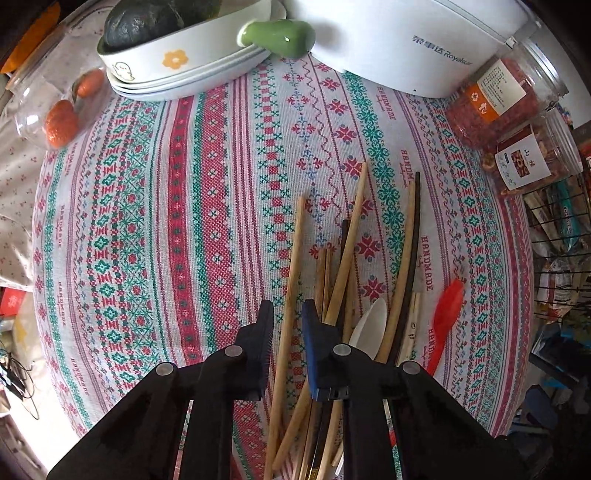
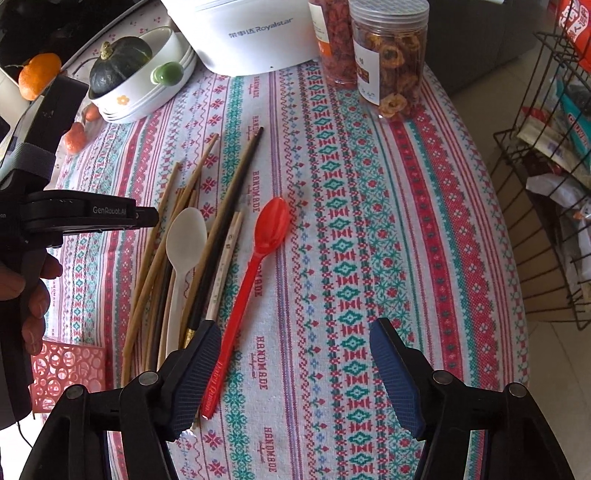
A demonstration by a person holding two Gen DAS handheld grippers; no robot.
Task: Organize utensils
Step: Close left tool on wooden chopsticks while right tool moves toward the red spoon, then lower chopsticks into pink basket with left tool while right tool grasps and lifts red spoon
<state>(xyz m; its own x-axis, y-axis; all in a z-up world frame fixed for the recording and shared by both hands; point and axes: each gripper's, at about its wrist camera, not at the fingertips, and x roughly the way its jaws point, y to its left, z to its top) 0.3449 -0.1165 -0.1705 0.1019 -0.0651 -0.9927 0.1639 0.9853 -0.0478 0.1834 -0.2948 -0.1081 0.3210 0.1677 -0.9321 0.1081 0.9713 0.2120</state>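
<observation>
A pile of wooden and dark chopsticks (image 1: pixel 347 251) (image 2: pixel 177 236) lies on the patterned tablecloth with a white plastic spoon (image 1: pixel 369 325) (image 2: pixel 183 243) among them. A red plastic spoon (image 2: pixel 255 266) (image 1: pixel 445 314) lies just right of the pile. My left gripper (image 1: pixel 288 314) hovers over the pile, its jaws narrowly apart around one wooden chopstick (image 1: pixel 291 280); whether they pinch it is unclear. It also shows in the right wrist view (image 2: pixel 147 217). My right gripper (image 2: pixel 295 347) is wide open and empty, its left finger (image 2: pixel 199 365) beside the red spoon's handle.
A red perforated holder (image 2: pixel 62 373) lies at the near left. A white dish holding a dark squash (image 2: pixel 129 92), a white Royalstar cooker (image 2: pixel 255 33), two snack jars (image 2: pixel 388 59) and oranges (image 1: pixel 61 122) stand at the back. A wire rack (image 2: pixel 546 177) stands off the right edge.
</observation>
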